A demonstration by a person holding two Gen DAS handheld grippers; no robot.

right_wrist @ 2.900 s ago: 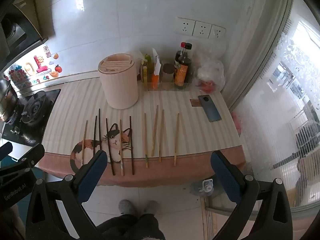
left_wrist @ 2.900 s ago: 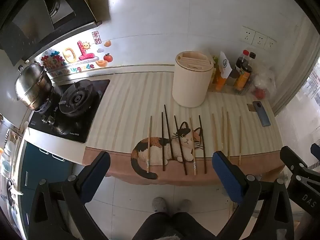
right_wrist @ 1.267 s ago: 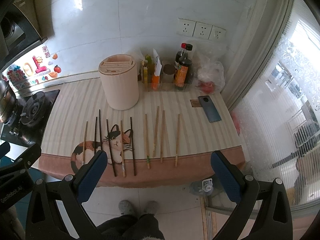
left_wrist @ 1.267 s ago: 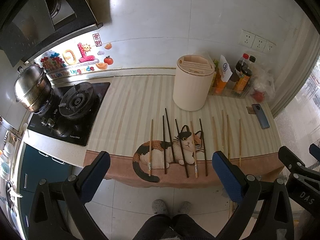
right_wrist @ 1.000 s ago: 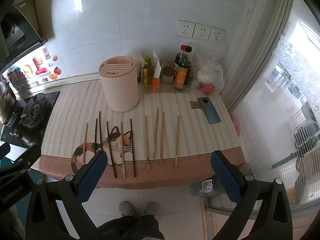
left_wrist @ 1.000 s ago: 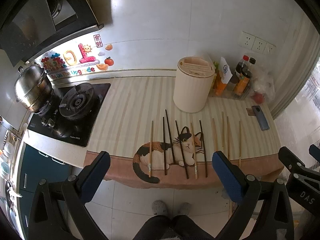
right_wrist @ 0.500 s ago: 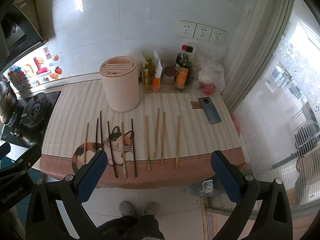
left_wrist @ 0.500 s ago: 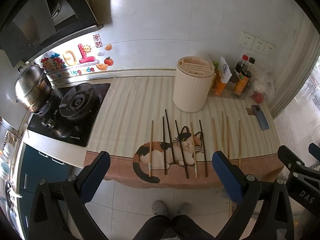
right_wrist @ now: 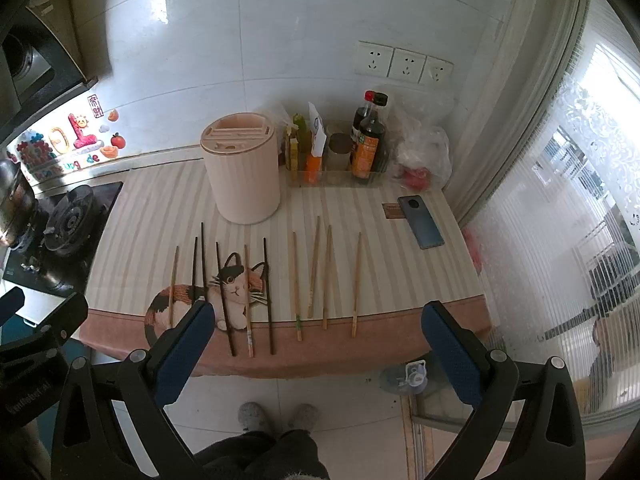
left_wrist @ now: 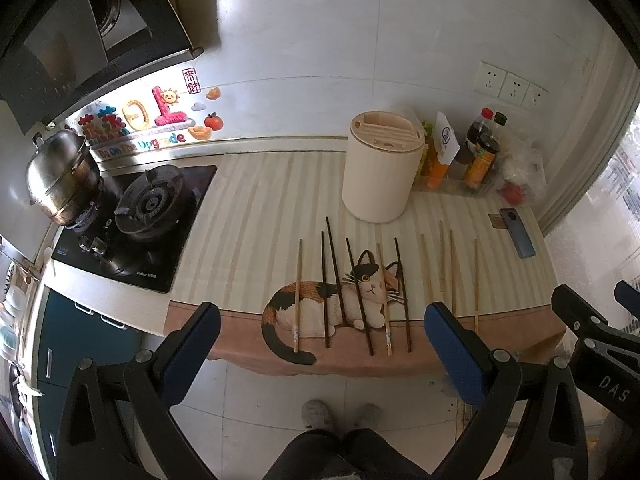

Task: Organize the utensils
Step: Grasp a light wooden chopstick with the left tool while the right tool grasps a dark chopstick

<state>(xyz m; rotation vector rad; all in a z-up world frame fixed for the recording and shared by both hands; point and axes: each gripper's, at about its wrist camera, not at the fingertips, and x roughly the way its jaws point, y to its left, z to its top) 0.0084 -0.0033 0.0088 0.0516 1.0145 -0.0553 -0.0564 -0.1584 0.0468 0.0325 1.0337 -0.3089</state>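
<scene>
Wooden chopsticks (right_wrist: 297,285) lie on a matt cloth mat (right_wrist: 160,208) below glossy wall tiles (right_wrist: 304,20).

White glossy wall tiles (right_wrist: 280,40) back the tabletop (left_wrist: 256,208), with three sockets (right_wrist: 404,64) above it. A black gas stove (left_wrist: 152,208) sits left under a range hood (left_wrist: 92,40). Daylight enters through a patterned window (right_wrist: 568,208); pale floor tiles (right_wrist: 340,400) lie below.

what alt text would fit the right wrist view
Ten chopsticks lie in a row on a striped cat-print mat on a kitchen counter, in front of a round beige holder. The right gripper, jaws open and empty, hovers before the counter edge; bottles and a phone sit behind.
</scene>
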